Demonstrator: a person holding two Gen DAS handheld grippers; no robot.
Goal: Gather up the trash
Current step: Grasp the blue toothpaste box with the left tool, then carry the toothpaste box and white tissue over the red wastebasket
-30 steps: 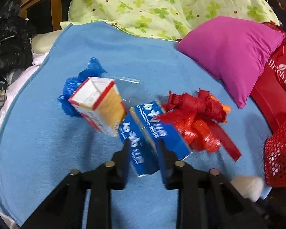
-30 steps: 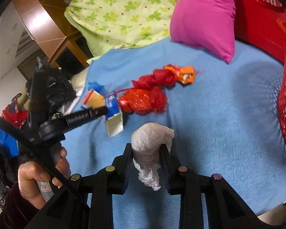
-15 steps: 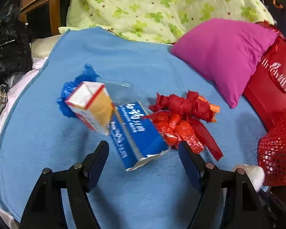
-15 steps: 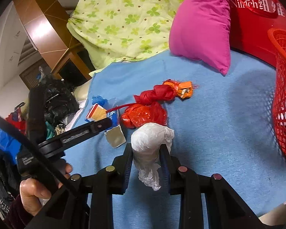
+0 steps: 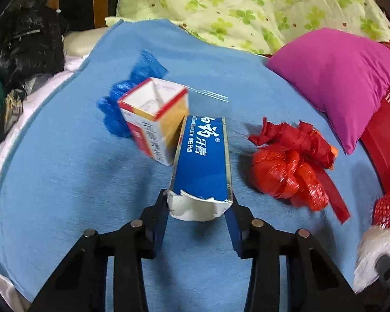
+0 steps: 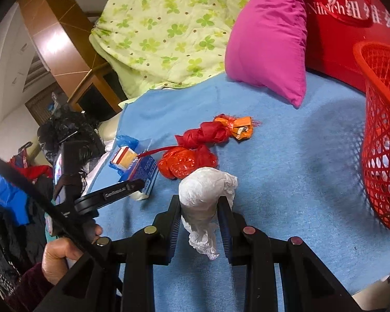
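Far left on the blanket, a crumpled blue bag lies behind an open carton that leans against the blue toothpaste box. That box is the piece in play: the left gripper has just been closing its jaws, and the torn near end of the box now sits between the two pads, which touch its side walls. I'd call that a grip just forming, on the end only, not the middle.

Moving right, a knotted red bag lies near the box but apart from it, with a small orange wrapper touching its far end. Behind them rests the pink pillow.

Right again, and the right gripper is clamped tight on a white tissue wad, held above the blanket. At the far right stands the red mesh basket, upright, with some pale scraps already visible through its mesh.

So the step in hand looks like picking up the toothpaste box while the wad waits for its drop. Next, as I read it: firm the left grip before lifting, since a hold on the crushed end could let the long box swing or slip, and lift it clear of the leaning carton. The right hand needs to carry the wad over the basket rim, then open.
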